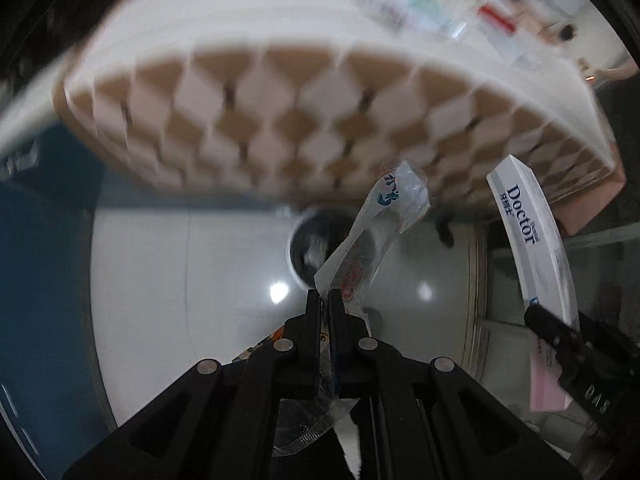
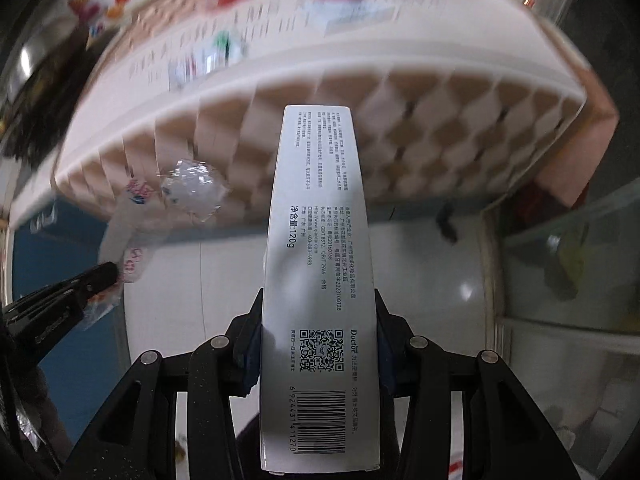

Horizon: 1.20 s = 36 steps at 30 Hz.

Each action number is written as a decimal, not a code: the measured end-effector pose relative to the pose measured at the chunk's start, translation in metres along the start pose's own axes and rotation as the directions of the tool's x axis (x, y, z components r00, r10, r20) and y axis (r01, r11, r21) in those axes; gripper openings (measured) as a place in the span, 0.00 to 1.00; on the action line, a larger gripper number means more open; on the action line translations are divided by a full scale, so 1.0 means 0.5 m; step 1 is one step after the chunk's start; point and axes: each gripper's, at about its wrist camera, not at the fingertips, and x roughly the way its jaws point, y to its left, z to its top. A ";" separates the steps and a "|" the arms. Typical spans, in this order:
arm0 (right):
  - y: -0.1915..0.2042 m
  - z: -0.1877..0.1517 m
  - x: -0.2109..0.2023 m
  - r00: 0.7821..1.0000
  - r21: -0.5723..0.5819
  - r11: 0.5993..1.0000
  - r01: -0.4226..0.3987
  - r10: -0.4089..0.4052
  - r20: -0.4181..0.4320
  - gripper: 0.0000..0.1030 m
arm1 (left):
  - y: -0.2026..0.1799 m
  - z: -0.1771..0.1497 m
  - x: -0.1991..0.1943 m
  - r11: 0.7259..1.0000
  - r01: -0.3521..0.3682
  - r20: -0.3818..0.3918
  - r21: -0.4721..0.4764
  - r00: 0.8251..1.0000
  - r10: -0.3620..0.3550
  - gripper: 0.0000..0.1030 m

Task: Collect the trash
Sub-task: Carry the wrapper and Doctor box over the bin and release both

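Two pieces held, left gripper [image 1: 325, 294] pinching wrapper [image 1: 374, 236], right gripper [image 2: 318, 332] clamping toothpaste box [image 2: 318, 264]; I'd center over bin [image 1: 316, 248] before releasing.

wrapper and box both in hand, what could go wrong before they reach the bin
The left gripper pinches only the lower end of the plastic wrapper, so the loose top could snag or slip free. The long toothpaste box sticks far past the right gripper and might knock the table edge or the wrapper beside it.
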 end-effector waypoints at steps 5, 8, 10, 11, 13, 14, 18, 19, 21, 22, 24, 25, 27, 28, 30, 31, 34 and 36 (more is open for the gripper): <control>-0.025 -0.071 0.163 0.989 0.009 0.999 -0.050 0.051 -0.139 0.46 | 0.023 -0.001 0.216 0.992 0.049 -0.154 -0.114 0.986 -0.067 0.01; -0.058 -0.098 0.304 0.971 0.045 0.995 -0.094 0.101 -0.217 0.46 | 0.032 0.017 0.397 0.982 0.065 -0.227 -0.179 0.968 -0.106 0.02; -0.080 -0.100 0.411 0.962 0.051 0.994 -0.101 0.110 -0.250 0.46 | 0.035 0.031 0.500 0.977 0.065 -0.255 -0.202 0.960 -0.117 0.02; -0.089 -0.102 0.463 0.956 0.055 0.992 -0.111 0.122 -0.265 0.46 | 0.037 0.038 0.558 0.975 0.063 -0.272 -0.211 0.955 -0.121 0.02; -0.110 -0.103 0.576 0.943 0.071 0.989 -0.129 0.144 -0.301 0.46 | 0.038 0.052 0.659 0.975 0.063 -0.293 -0.214 0.948 -0.125 0.02; -0.121 -0.103 0.642 0.935 0.076 0.987 -0.139 0.156 -0.319 0.47 | 0.039 0.061 0.710 0.977 0.058 -0.304 -0.205 0.945 -0.120 0.02; -0.146 -0.095 0.824 0.917 0.074 0.986 -0.148 0.165 -0.363 0.47 | 0.050 0.073 0.854 0.980 0.050 -0.344 -0.193 0.932 -0.115 0.06; -0.145 -0.088 0.850 0.913 0.070 0.986 -0.153 0.168 -0.372 0.47 | 0.052 0.074 0.877 0.979 0.064 -0.348 -0.193 0.928 -0.130 0.06; -0.140 -0.078 0.926 0.896 0.055 0.986 -0.160 0.168 -0.412 0.47 | 0.054 0.077 0.898 0.984 0.051 -0.351 -0.173 0.930 -0.110 0.07; -0.137 -0.077 0.950 0.889 0.056 0.986 -0.160 0.168 -0.425 0.48 | 0.051 0.077 0.902 0.986 0.047 -0.338 -0.160 0.936 -0.100 0.13; -0.135 -0.075 0.989 0.880 0.042 0.989 -0.144 0.148 -0.451 0.52 | 0.054 0.076 0.893 0.990 0.032 -0.305 -0.137 0.950 -0.073 0.51; -0.135 -0.073 0.999 0.882 0.033 0.990 -0.138 0.138 -0.451 0.64 | 0.057 0.074 0.884 0.992 0.014 -0.286 -0.127 0.957 -0.050 0.91; -0.137 -0.066 0.999 0.891 0.027 0.992 -0.122 0.121 -0.438 0.86 | 0.064 0.075 0.864 0.992 0.006 -0.261 -0.124 0.965 -0.038 1.00; -0.142 -0.064 0.992 0.897 0.033 0.992 -0.121 0.123 -0.425 0.93 | 0.069 0.074 0.856 0.993 -0.005 -0.261 -0.121 0.965 -0.027 1.00; -0.148 -0.057 0.968 0.914 0.023 0.996 -0.087 0.089 -0.395 1.00 | 0.075 0.069 0.829 0.992 -0.051 -0.250 -0.111 0.968 0.021 1.00; -0.147 -0.053 0.953 0.924 0.015 0.997 -0.069 0.070 -0.377 1.00 | 0.076 0.068 0.816 0.992 -0.068 -0.242 -0.104 0.969 0.041 1.00; -0.152 -0.044 0.906 0.949 -0.013 1.000 0.010 -0.014 -0.316 1.00 | 0.075 0.057 0.758 0.990 -0.119 -0.196 -0.082 0.975 0.101 1.00; -0.147 -0.037 0.877 0.957 -0.022 0.999 0.038 -0.042 -0.286 1.00 | 0.069 0.045 0.716 0.986 -0.154 -0.172 -0.057 0.975 0.143 1.00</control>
